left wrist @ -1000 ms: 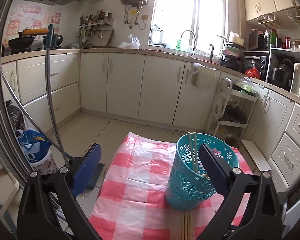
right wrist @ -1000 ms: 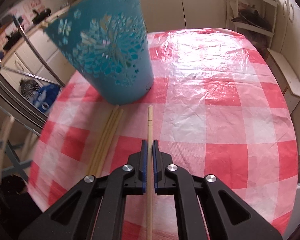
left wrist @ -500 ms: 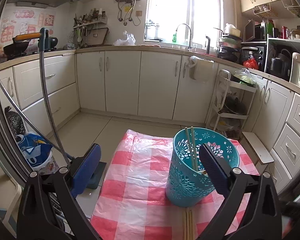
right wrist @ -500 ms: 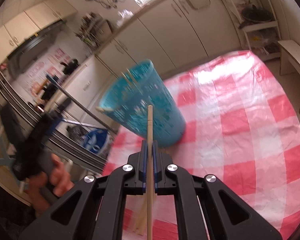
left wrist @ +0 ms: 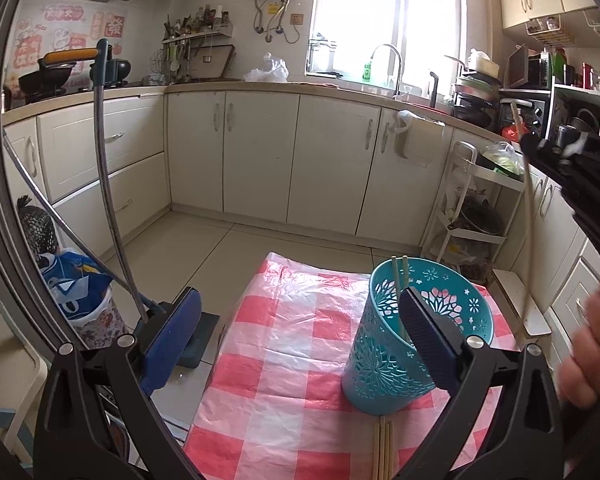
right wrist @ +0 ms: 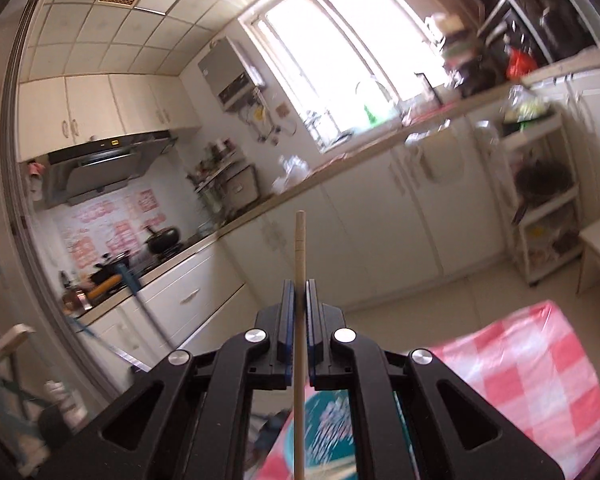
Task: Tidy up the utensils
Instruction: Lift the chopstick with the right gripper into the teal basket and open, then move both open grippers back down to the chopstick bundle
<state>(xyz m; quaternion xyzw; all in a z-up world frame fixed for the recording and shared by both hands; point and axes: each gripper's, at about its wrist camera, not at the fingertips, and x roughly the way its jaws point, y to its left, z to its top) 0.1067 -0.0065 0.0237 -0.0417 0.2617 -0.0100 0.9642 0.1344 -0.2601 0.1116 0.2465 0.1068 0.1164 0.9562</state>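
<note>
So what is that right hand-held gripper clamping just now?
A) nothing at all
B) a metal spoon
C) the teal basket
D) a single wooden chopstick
D: the right hand-held gripper is shut on a single wooden chopstick, its pads pressed to the stick, which points out past the fingertips.

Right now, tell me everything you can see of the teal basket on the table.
The teal basket is a round, tapered container of what looks like plastic, its wall cut through with flower-pattern openwork. It stands upright on the red-and-white checked tablecloth, toward the right side. Two chopsticks lean inside, tips above the rim. More chopsticks lie on the cloth at its base. The left gripper is open and not touching it.
</note>
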